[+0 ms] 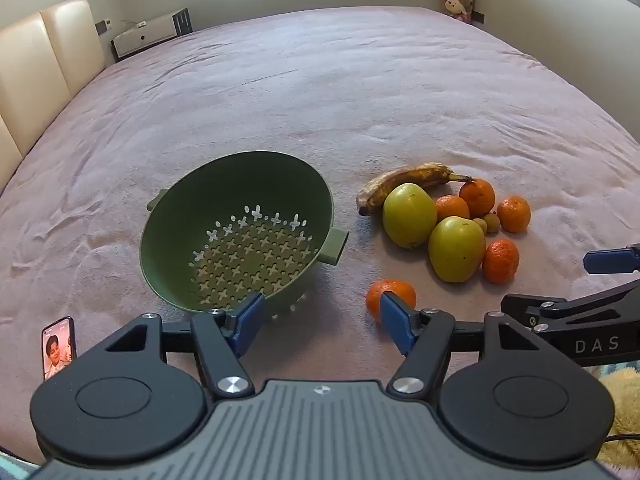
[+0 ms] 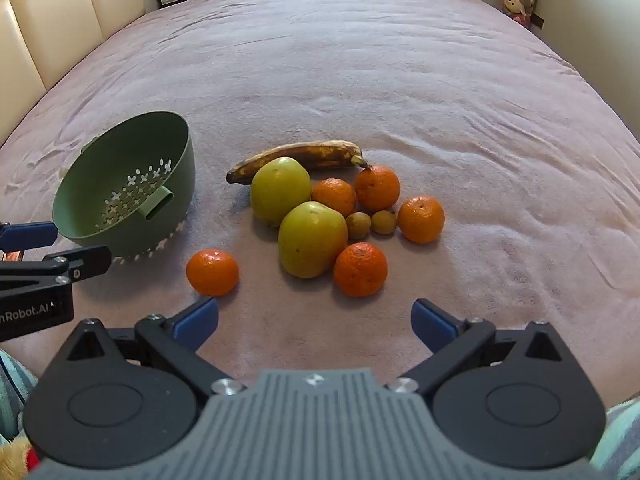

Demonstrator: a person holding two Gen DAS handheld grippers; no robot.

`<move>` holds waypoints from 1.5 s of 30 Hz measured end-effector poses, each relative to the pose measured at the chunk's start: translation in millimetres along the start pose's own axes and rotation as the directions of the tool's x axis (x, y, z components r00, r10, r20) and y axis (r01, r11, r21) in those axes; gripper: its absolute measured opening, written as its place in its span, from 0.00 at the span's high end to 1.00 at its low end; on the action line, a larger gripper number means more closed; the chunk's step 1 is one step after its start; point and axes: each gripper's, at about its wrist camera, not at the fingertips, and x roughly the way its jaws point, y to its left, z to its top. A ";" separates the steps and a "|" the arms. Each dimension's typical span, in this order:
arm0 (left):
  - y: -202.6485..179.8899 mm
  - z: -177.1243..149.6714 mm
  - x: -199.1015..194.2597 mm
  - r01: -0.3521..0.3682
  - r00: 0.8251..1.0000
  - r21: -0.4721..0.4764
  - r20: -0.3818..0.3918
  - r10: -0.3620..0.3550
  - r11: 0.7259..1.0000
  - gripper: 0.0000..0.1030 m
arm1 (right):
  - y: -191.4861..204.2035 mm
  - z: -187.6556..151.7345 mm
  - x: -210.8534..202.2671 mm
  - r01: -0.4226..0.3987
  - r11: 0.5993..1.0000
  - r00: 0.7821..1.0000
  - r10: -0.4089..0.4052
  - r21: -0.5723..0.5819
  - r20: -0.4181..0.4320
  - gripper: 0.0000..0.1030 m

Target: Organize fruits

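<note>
Wide pink bed (image 2: pixel 360 60) underneath everything. Green colander (image 2: pixel 132 184) tipped on its side at left, mouth toward the cameras, empty. Fruit pile to its right: banana (image 2: pixel 300 154) at the back, long axis across the view, two apples (image 2: pixel 312 240), mandarins around them. Lone mandarin (image 2: pixel 212 272) apart, between colander and pile, just ahead of right gripper (image 2: pixel 314 318), slightly left of its gap; left gripper (image 1: pixel 320 322) equally close. Both jaws wide open, holding nothing.

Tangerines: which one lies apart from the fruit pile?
The lone tangerine, nearest the green colander; the other four touch or crowd the two green apples.
</note>
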 end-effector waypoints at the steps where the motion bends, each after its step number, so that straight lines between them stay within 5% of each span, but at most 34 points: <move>1: -0.7 -0.4 -0.7 0.005 1.000 0.001 0.002 -0.005 1.000 0.25 | 0.1 0.0 0.1 0.000 1.000 1.000 0.000 0.000 0.000 0.04; 45: -9.9 5.4 -2.7 0.016 1.000 0.014 0.020 -0.017 1.000 0.26 | -3.8 1.9 -1.3 0.015 1.000 1.000 -0.015 0.023 0.010 0.04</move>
